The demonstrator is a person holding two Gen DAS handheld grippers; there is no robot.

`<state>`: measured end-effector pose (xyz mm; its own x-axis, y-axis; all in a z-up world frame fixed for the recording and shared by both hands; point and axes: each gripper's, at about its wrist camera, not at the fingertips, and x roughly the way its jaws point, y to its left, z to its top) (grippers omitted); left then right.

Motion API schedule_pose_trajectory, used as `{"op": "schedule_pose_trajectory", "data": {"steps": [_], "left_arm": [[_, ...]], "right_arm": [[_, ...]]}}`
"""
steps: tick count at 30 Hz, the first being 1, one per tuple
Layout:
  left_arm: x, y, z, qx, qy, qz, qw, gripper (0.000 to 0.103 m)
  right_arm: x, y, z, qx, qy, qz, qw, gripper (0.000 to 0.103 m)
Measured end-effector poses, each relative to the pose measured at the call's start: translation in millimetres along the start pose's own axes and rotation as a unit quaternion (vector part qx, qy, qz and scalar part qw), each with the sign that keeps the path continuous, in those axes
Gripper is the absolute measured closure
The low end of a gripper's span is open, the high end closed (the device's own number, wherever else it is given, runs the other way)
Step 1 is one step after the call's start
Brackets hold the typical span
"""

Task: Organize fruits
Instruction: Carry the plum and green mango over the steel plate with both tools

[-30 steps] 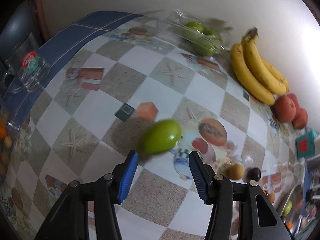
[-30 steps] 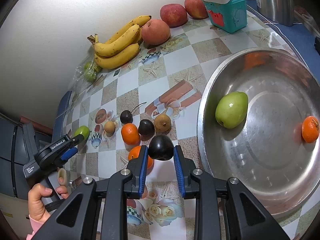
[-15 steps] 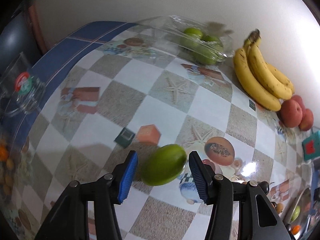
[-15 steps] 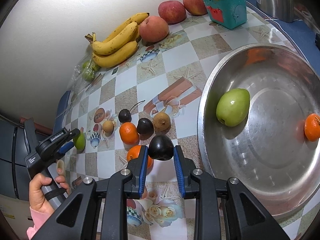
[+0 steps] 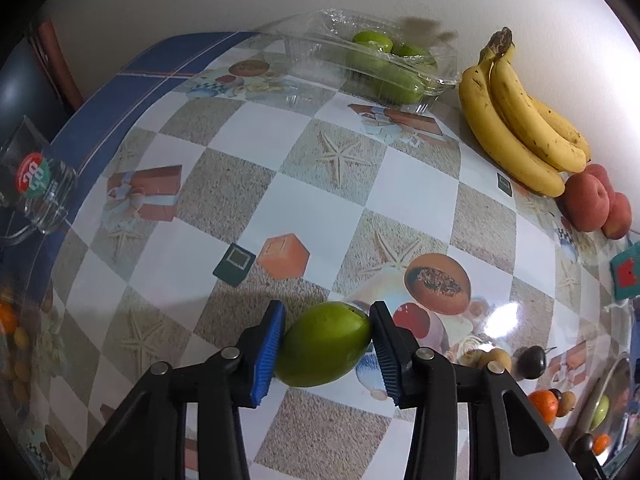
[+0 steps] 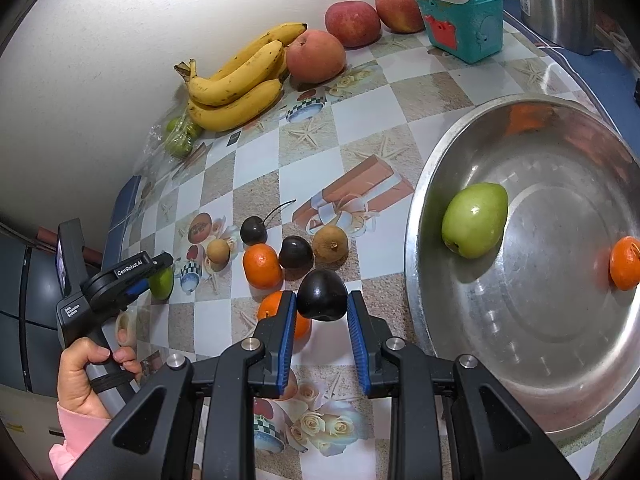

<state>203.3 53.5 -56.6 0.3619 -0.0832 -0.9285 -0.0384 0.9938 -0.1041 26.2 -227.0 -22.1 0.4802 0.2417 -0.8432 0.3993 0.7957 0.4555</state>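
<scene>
Left wrist view has the left gripper [image 5: 326,344] closing its fingers [image 5: 269,354] on a green fruit [image 5: 325,349] that lies on the tabletop [image 5: 280,184]; both blue pads sit right at its sides and look to be touching it. At 12 o'clock from it, against the wall, a clear tray [image 5: 376,60] holds more green fruits. Bananas [image 5: 520,120] lie at 1 o'clock with red apples [image 5: 592,204] just beside them. A glass mug [image 5: 38,184] stands at 10 o'clock near the tabletop's blue edge.

Right wrist view shows the right gripper [image 6: 322,312] with its fingers [image 6: 286,340] drawn narrow around a dark plum [image 6: 322,295], held above the tabletop. An orange [image 6: 276,314] lies partly hidden behind the left finger. At 11 to 12 o'clock from the plum sit a second orange [image 6: 262,266], another dark fruit [image 6: 295,253], a brown fruit [image 6: 330,243], a cherry [image 6: 253,231] with a stem and a small tan fruit [image 6: 218,254]. A steel basin [image 6: 540,340] at 3 o'clock holds a green pear [image 6: 474,220] and a small orange [image 6: 625,263], well apart. At 9 o'clock a hand [image 6: 90,376] in a pink sleeve grips the left gripper's handle, with the green fruit at its tips.
</scene>
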Motion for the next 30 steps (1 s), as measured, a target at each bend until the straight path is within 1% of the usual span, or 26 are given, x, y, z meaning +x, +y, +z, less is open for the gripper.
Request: {"op": "schedule_pose_trajectory", "data": {"steps": [2, 5, 12, 16, 20, 23, 27, 30], "left_arm": [[-3.1, -0.3, -1.6, -0.009, 0.006, -0.014, 0.9998, 0.057], [-9.2, -4.0, -3.4, -0.013, 0.008, -0.022, 0.9996, 0.057], [-38.3, -22.7, -13.6, -0.004, -0.006, -0.046, 0.9989, 0.057], [-54.6, -36.5, -24.9, 0.014, -0.014, -0.055, 0.9983, 0.057], [-66.4, -53.5, -36.9, 0.036, -0.02, -0.06, 0.9973, 0.057], [-79.5, -67.3, -45.1, 0.05, -0.027, -0.073, 0.9957, 0.057], [-94.3, -93.5, -57.5, 0.086, -0.043, -0.072, 0.9927, 0.057], [-100.3, -117.2, -69.7, 0.117, -0.044, -0.083, 0.9887, 0.057]], "right_arm": [[-1.3, -0.2, 0.3, 0.001, -0.002, 0.001, 1.0, 0.076], [-3.9, -1.1, 1.0, 0.002, -0.005, 0.004, 1.0, 0.076], [-12.0, -6.6, 2.7, 0.01, -0.016, -0.003, 1.0, 0.076], [-18.6, -14.6, 3.5, 0.026, -0.026, -0.003, 0.999, 0.076], [-26.8, -25.9, 4.3, 0.041, -0.037, -0.019, 0.998, 0.076], [-35.2, -36.6, 4.5, 0.053, -0.047, -0.036, 0.997, 0.076], [-47.4, -52.8, 6.6, 0.07, -0.063, -0.055, 0.994, 0.076], [-55.6, -68.3, 7.3, 0.089, -0.073, -0.072, 0.991, 0.076]]}}
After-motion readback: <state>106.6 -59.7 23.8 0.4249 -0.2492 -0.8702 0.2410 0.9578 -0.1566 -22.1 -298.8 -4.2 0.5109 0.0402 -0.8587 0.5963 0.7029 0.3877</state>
